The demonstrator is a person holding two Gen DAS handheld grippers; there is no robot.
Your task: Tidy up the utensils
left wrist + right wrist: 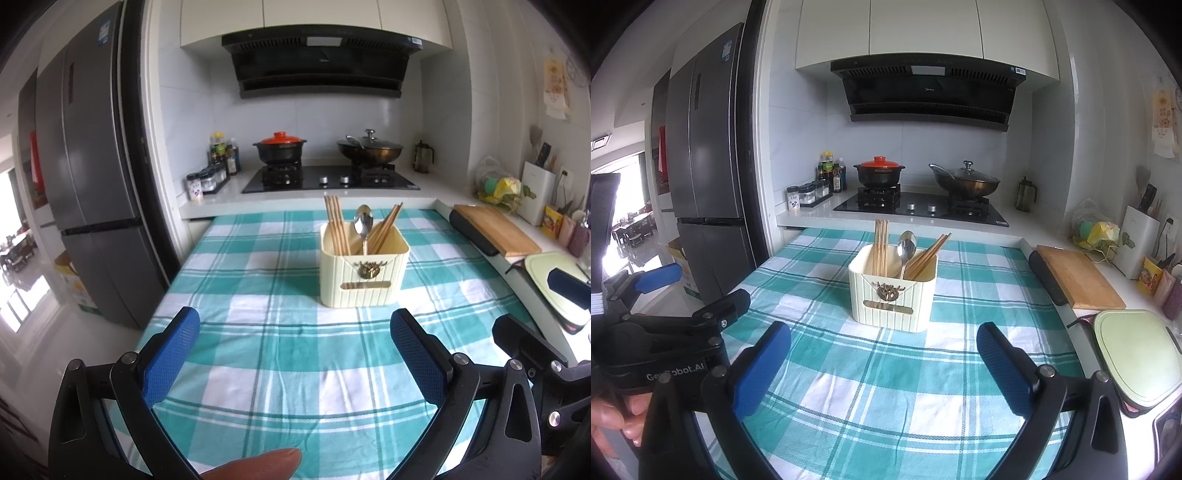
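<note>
Cream holder (364, 269) near the table's far edge could tip if either gripper's spread, empty fingers (173, 354) snag the leaning chopsticks (386, 229).

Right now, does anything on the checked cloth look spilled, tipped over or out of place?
Nothing stands out. The cream utensil holder stands upright on the checked cloth, with chopsticks and a spoon inside. No utensils lie loose. Both grippers hover open, holding nothing.
</note>
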